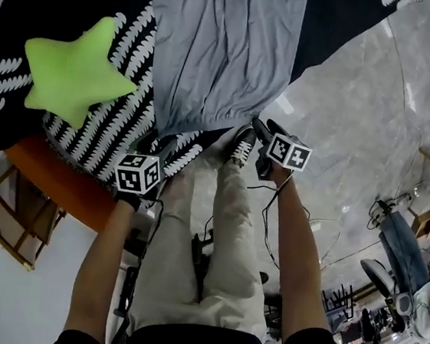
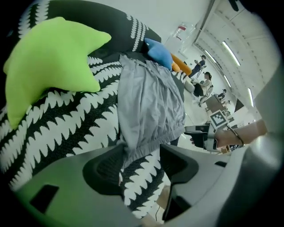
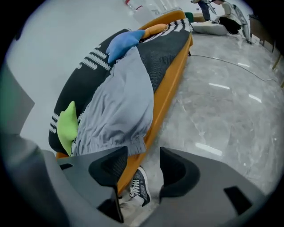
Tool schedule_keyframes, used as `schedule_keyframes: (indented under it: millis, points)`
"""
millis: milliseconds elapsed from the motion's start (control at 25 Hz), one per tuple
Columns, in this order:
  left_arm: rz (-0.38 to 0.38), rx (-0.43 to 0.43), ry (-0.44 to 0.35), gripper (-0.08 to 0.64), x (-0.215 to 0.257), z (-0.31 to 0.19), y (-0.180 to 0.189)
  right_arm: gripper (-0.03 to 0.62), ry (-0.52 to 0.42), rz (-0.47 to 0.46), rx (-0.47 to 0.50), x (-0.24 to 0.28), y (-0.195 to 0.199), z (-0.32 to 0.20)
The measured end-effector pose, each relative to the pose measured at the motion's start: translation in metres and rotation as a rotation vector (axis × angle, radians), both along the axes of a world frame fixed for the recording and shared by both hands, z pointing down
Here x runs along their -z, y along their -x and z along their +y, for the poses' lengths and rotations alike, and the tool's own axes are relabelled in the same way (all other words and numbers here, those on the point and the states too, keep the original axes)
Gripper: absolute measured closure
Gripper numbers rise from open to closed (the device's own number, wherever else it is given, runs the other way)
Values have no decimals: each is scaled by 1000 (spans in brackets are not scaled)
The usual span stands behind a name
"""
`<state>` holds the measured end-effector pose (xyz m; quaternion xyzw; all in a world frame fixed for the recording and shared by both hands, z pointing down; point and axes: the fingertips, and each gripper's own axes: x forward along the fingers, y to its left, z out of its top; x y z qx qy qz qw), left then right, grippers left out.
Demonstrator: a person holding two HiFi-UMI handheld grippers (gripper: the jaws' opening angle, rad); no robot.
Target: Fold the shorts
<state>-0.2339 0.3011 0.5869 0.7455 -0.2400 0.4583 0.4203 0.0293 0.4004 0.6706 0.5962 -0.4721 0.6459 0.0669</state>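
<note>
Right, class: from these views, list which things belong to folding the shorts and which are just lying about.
Part of the job:
- grey shorts
- left gripper, jaws apart
- right gripper, jaws apart
- black-and-white cover under the shorts

Just lying about:
- green star cushion
- blue cushion
- the person's shoe

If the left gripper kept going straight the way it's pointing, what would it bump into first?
Probably the near edge of the grey shorts, or the black-and-white cover just beneath it; depth is hard to judge.
</note>
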Motion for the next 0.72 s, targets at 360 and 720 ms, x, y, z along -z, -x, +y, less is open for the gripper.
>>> schedule_keyframes:
  millis: [360, 720]
  points:
    - [-31, 93, -32, 362, -31, -9, 13, 394, -130, -253, -187, -23, 17, -17]
    - [-61, 117, -62, 461, -44, -8, 21, 507, -182, -205, 89, -25, 26, -30]
